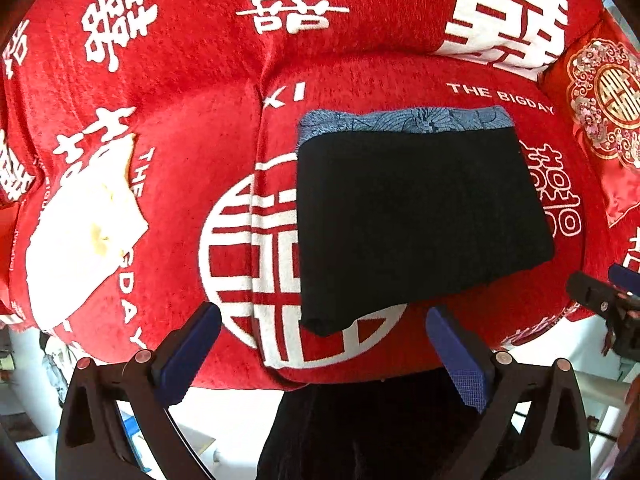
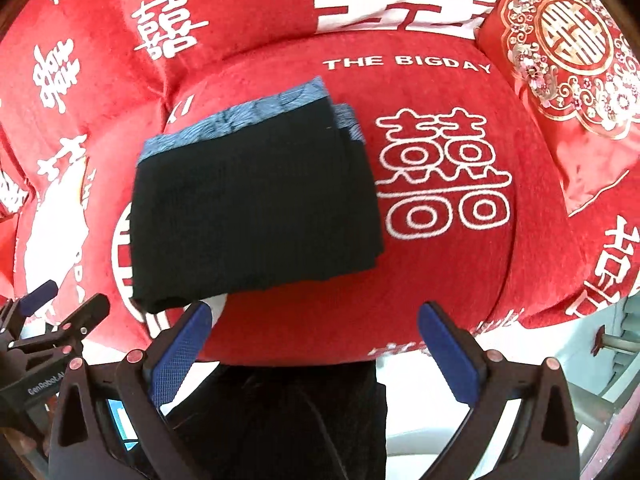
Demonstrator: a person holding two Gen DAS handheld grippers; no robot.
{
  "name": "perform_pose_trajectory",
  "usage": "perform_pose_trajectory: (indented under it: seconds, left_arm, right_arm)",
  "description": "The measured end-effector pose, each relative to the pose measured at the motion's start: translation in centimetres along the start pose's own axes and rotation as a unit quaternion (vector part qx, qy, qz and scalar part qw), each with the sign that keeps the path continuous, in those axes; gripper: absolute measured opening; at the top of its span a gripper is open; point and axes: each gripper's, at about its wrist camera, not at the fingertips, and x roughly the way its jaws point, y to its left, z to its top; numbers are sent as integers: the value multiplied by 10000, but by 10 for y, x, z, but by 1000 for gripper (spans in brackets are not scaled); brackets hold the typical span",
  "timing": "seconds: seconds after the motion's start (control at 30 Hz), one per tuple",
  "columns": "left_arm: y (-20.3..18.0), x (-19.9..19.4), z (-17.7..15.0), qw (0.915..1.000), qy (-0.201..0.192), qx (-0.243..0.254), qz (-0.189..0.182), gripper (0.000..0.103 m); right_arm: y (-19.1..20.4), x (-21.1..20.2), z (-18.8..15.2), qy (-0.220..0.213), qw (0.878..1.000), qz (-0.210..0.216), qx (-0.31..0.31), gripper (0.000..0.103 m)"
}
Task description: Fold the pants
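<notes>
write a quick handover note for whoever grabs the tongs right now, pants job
Left tongs: open, empty, above the sofa's front edge.
Right tongs: open, empty, alongside the left.
Pants: black, folded into a compact rectangle on the red sofa cover, blue patterned band along the far edge; neither tongs touches them.
Done: the fold looks finished and released.
Left: probably nothing; at most, square up the slightly stepped layers at the right end.
</notes>
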Motion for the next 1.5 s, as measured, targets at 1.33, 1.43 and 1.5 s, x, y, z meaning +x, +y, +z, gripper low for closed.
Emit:
perform_pose_trajectory:
  seconds: [1.33, 1.43, 1.5]
  left_arm:
    - [-16, -52, -3, 9990, 52, -335, 294, 103]
    - [-17, -52, -3, 9990, 71, -310, 308, 103]
    - [-17, -52, -3, 9990, 78, -296, 313, 103]
  right_arm:
    - [21, -53, 9, 67, 9987, -267, -435, 103]
    - [21, -53, 10, 65, 9986, -283, -443, 103]
    - [21, -53, 10, 64, 9985, -298, -450, 103]
